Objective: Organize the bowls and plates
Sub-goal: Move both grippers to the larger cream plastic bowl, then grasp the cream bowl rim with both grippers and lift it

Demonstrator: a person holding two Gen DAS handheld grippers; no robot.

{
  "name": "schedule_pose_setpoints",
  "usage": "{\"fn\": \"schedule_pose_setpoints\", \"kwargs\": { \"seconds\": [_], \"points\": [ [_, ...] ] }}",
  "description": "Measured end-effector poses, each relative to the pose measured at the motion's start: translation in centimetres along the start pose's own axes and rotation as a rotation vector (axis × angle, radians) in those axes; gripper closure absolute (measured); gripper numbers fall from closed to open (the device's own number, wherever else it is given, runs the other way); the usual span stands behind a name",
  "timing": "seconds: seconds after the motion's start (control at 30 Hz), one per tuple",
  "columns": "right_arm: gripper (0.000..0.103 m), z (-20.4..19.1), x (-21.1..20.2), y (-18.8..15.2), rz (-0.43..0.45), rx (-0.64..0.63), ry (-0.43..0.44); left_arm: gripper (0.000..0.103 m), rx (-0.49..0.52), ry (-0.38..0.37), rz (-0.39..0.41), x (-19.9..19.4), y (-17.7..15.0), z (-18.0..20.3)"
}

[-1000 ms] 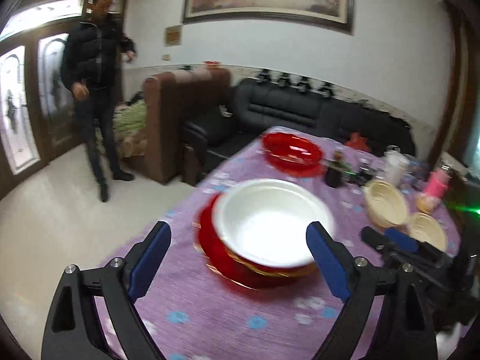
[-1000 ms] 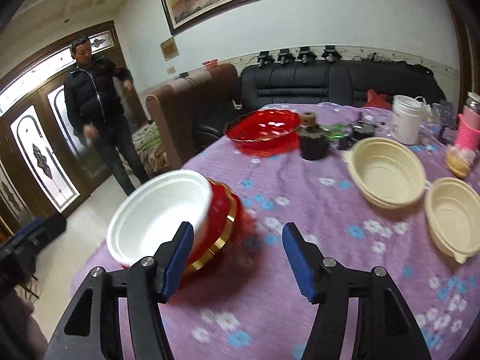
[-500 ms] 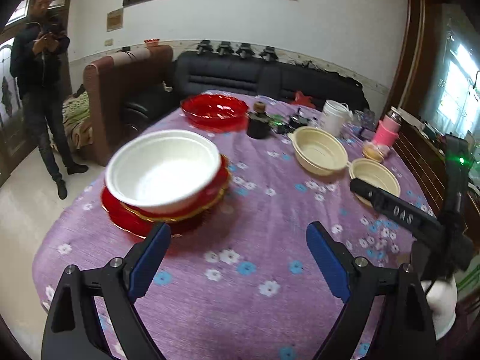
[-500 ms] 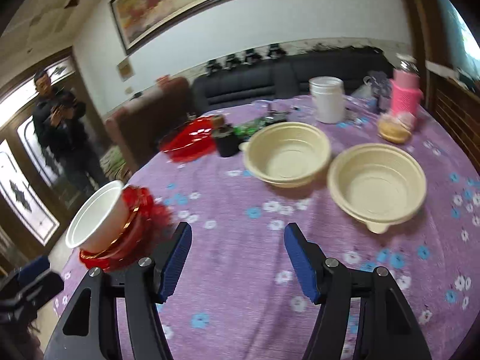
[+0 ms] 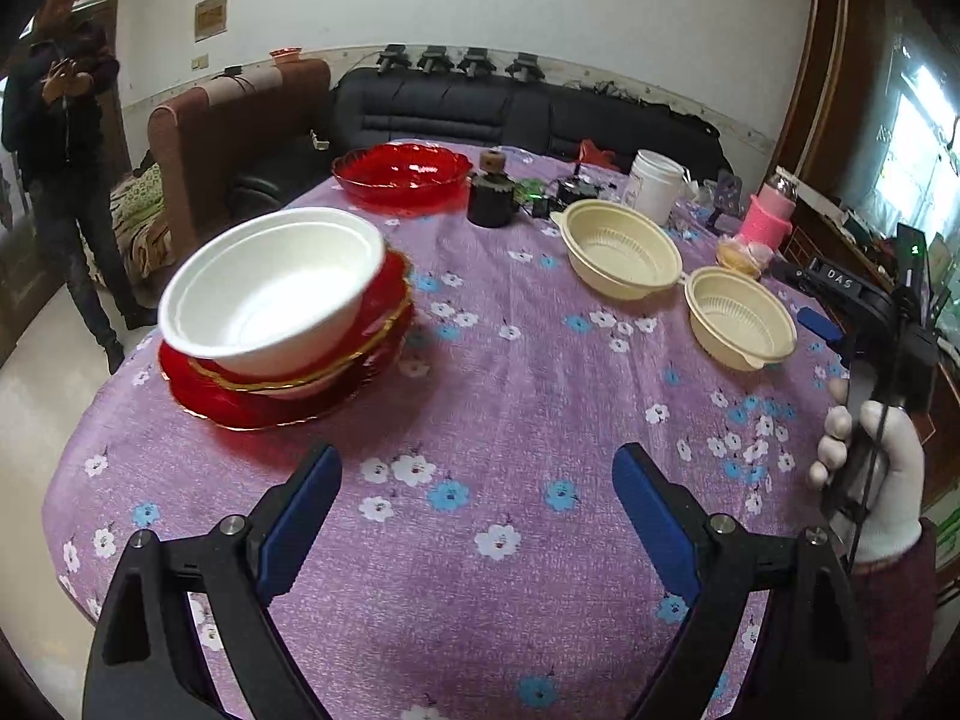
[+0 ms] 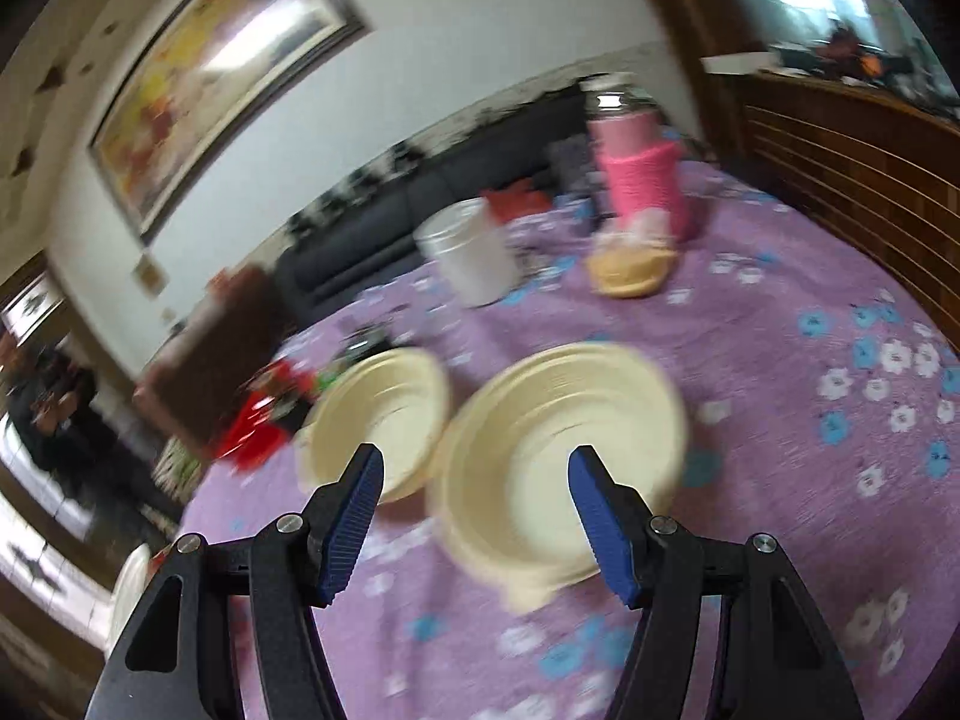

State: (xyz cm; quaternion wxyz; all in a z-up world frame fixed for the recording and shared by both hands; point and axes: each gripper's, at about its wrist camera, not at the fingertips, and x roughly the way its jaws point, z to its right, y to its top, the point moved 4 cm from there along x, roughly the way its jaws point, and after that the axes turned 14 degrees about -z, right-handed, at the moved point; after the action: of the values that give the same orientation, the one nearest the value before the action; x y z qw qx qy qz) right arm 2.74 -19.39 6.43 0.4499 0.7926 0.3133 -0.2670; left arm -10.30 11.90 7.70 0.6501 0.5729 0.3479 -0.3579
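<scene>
A white bowl (image 5: 270, 294) sits on a stack of red gold-rimmed plates (image 5: 282, 396) at the table's left. My left gripper (image 5: 477, 516) hangs open over bare cloth, in front of the stack and clear of it. Two cream bowls stand on the right, a far one (image 5: 621, 246) and a near one (image 5: 741, 315). A red glass bowl (image 5: 402, 171) lies at the back. The right wrist view is blurred. In it my right gripper (image 6: 474, 516) is open, and the near cream bowl (image 6: 558, 450) lies just beyond its fingertips, untouched. The other cream bowl (image 6: 384, 414) is to its left.
On the purple flowered tablecloth (image 5: 510, 420) stand a black jar (image 5: 492, 198), a white tub (image 5: 654, 186) and a pink bottle (image 6: 639, 180). A white-gloved hand (image 5: 870, 468) holds the right gripper's handle. A person (image 5: 60, 180) stands at the left, sofas behind, dark wooden furniture (image 6: 840, 180) on the right.
My left gripper has drawn back from the white bowl and plates, with its view swung right. My right gripper has swept right across the table and rolled, from the plate stack to the cream bowls.
</scene>
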Motion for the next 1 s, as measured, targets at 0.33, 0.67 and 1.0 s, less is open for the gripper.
{"fn": "schedule_pose_setpoints", "kwargs": {
  "seconds": [0.33,0.67,1.0],
  "points": [
    [0.042,6.3,3.4,0.6,-0.095,0.116,-0.115,0.012,0.055,-0.03,-0.087,3.9,-0.2,3.5],
    [0.094,5.6,5.6,-0.9,-0.217,0.106,0.08,0.012,0.069,-0.033,-0.096,4.1,-0.4,3.7],
    [0.093,-2.6,7.9,-7.0,-0.549,-0.192,0.29,0.012,0.081,-0.022,-0.108,4.7,1.7,3.7]
  ]
}}
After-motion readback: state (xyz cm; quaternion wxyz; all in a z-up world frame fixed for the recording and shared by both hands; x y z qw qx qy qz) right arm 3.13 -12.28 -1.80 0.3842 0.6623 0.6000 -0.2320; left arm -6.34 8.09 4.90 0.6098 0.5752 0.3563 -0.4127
